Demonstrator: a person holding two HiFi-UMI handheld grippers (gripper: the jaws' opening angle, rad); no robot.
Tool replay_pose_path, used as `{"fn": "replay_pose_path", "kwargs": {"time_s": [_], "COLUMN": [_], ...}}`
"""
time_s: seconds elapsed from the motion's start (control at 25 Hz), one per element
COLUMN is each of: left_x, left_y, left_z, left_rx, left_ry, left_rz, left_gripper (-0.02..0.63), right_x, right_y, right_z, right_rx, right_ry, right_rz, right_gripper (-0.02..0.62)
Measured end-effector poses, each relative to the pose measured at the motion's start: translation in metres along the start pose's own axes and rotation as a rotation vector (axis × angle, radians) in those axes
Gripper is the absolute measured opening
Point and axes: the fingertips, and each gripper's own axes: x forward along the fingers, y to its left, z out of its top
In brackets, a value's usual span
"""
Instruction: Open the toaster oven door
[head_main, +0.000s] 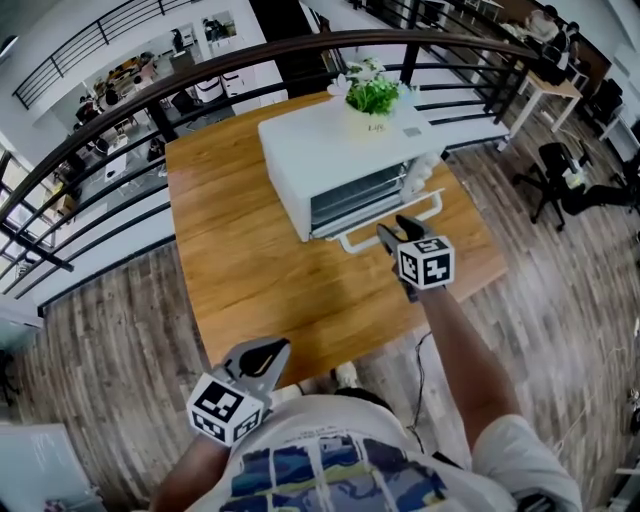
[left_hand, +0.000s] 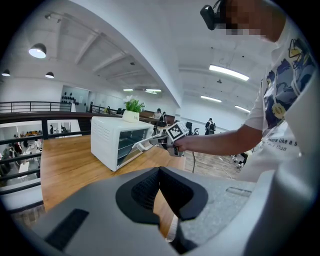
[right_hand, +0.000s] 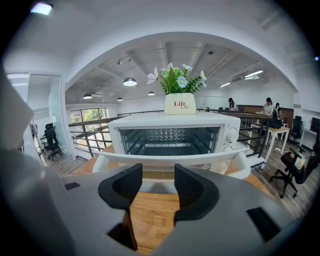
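- The toaster oven (head_main: 335, 150) sits toward the far edge of the wooden table (head_main: 230, 260), in the upper middle of the head view. A small flower pot (right_hand: 180, 104) stands on its roof.
- In the right gripper view the cavity shows bare, with no glass in front. The door (right_hand: 156, 176) looks swung well down toward the viewer, so I judge the opening largely done.
- The key relation is between the handle (right_hand: 170, 160) and the right gripper (head_main: 393, 228). The handle is a white bar lying straight ahead of the gripper, just beyond its tips and apart from them.
- The bar's long axis runs left to right across the right gripper view, which is the same line along which the jaws part.
- The right gripper is released. Its pads stand apart with only table wood and the door's edge showing through the gap, and nothing is grasped.
- Closing as it stands would likely miss the bar. Any further push down looks better done by resting on the bar from above, or by rolling the tool first.
- The left gripper (head_main: 272, 352) hangs at the lower left of the head view, close to the body and well apart from the oven. Its pads are pressed together on nothing, and it is clearly the farther tool.
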Motion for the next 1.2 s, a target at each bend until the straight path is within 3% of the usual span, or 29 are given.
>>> {"fn": "replay_pose_path", "kwargs": {"time_s": [1.2], "left_x": [0.009], "left_y": [-0.018], "left_z": [-0.004], "left_rx": [0.026], "left_ry": [0.049], "left_rz": [-0.03], "left_gripper": [0.003], "right_x": [-0.023], "right_y": [-0.001], "right_z": [-0.067], "right_rx": [-0.011], "right_ry": [-0.021], "right_rz": [-0.014], "right_gripper": [0.199]}}
